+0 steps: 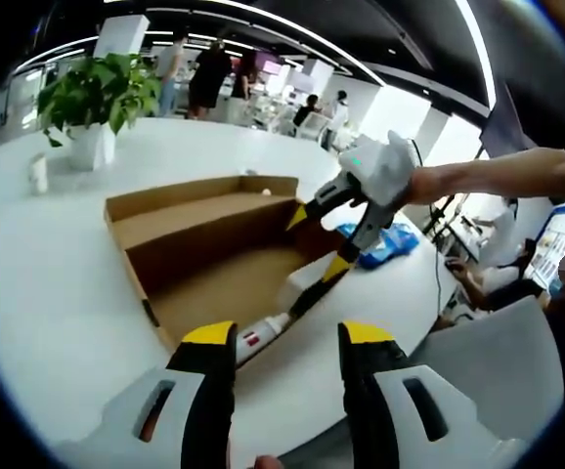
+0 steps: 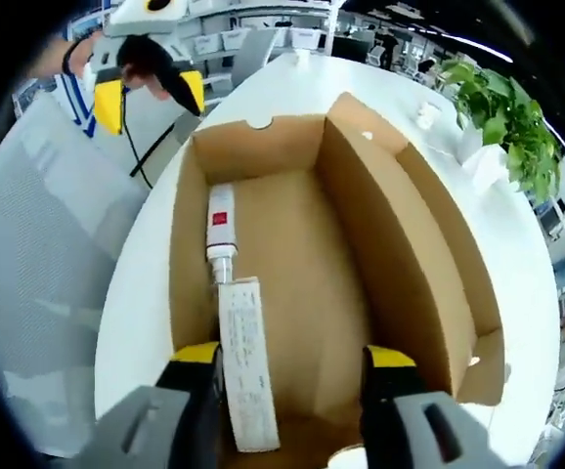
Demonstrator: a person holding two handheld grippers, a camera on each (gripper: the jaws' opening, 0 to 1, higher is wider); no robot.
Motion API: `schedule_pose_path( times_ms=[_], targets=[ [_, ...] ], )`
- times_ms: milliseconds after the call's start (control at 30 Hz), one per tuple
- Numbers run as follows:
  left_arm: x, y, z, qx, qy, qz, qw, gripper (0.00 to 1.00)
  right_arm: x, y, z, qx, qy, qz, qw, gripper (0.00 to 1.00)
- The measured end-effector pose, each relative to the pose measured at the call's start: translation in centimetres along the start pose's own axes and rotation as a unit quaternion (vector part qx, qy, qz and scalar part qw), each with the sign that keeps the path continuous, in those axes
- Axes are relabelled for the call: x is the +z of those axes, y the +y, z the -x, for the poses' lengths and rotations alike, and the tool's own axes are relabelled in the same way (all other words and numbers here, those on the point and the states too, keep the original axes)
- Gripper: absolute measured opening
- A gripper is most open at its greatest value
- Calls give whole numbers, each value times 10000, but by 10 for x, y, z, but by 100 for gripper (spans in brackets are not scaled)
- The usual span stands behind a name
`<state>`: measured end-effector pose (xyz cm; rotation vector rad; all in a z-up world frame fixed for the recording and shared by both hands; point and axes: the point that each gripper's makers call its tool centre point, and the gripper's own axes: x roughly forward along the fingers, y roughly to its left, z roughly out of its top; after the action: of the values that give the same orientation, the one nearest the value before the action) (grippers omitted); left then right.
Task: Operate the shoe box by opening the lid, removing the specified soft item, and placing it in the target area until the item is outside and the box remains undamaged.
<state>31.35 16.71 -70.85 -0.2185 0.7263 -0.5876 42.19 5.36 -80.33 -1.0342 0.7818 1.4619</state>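
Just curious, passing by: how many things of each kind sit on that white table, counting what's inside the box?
Cardboard box: 1
White tube in the box: 1
White paper slip in the box: 1
Potted plant: 1
Blue packet: 1
Total: 5

The shoe box sits open on the table in front of me, its lid standing up along the far side from my left tongs. Inside, on the box floor, a tube lies end to end with a flat packet, both along one wall. My right tongs reach into the box from its short end, the packet just beside one jaw. Behind the box a potted plant stands on the table. A crumpled bag lies beyond my right tongs, near the table edge.
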Motion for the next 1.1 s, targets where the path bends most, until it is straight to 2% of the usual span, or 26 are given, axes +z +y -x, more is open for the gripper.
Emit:
schedule_pose_path(
  times_ms=[167,267,333,367,567,800,900,1100],
  targets=[
    [-1,1,-1,4,24,-1,10000,42,-5,2,-10,12,228,8,9997,49],
    [-1,0,-2,-5,24,4,10000,42,-9,12,-16,162,411,209,9988,36],
    [0,0,-2,3,5,18,10000,42,-15,20,-21,243,666,722,9949,24],
    [0,0,-2,4,0,26,10000,42,-17,24,-23,284,742,839,9933,18],
    [0,1,-4,1,-3,41,10000,42,-14,23,-20,258,637,572,9960,17],
    [-2,1,-5,-7,45,31,10000,42,-13,22,-20,162,582,469,9971,17],
    [-1,4,-5,6,41,38,10000,42,-12,18,-18,107,470,160,9987,17],
    [-2,4,-4,12,64,14,10000,42,-8,13,-9,-19,336,-55,9994,17]
  ],
)
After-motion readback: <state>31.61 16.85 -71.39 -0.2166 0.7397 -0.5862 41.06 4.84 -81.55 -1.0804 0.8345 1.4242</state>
